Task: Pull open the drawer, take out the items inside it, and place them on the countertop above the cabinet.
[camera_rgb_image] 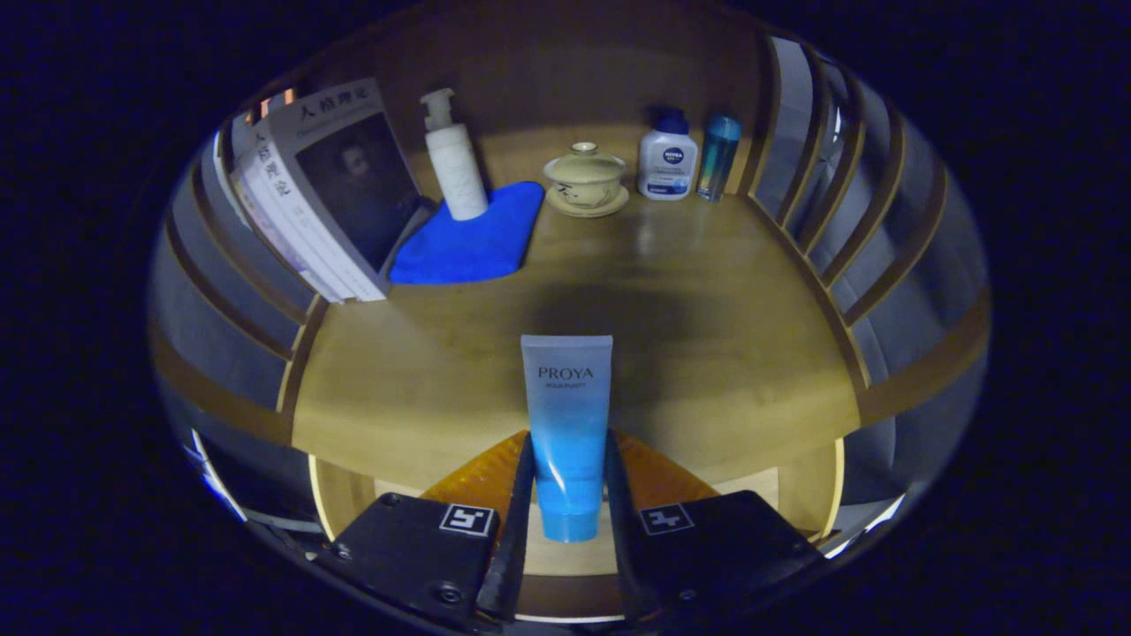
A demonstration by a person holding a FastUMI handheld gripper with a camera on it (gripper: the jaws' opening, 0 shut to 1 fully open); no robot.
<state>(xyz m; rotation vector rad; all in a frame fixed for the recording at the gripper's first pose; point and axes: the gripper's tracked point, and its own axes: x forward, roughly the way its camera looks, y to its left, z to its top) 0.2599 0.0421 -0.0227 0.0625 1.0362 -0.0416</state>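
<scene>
A pale-to-bright-blue squeeze tube (566,415) stands upright, cap down, between my two fingers. Both fingers (519,495) press on its lower half, so my gripper (568,459) is shut on the tube. The tube hangs over the front edge of the wooden countertop (707,327), which stretches out beyond the fingers. Below the fingers shows a pale wooden ledge (565,552); I cannot tell whether it is the drawer.
At the back of the countertop stand a white pump bottle (454,163) on a blue cloth (477,237), a lidded tea bowl on a saucer (585,181), a white-and-blue bottle (667,159) and a teal bottle (717,156). Books (327,190) lean at the left. Slatted sides (848,203) flank the counter.
</scene>
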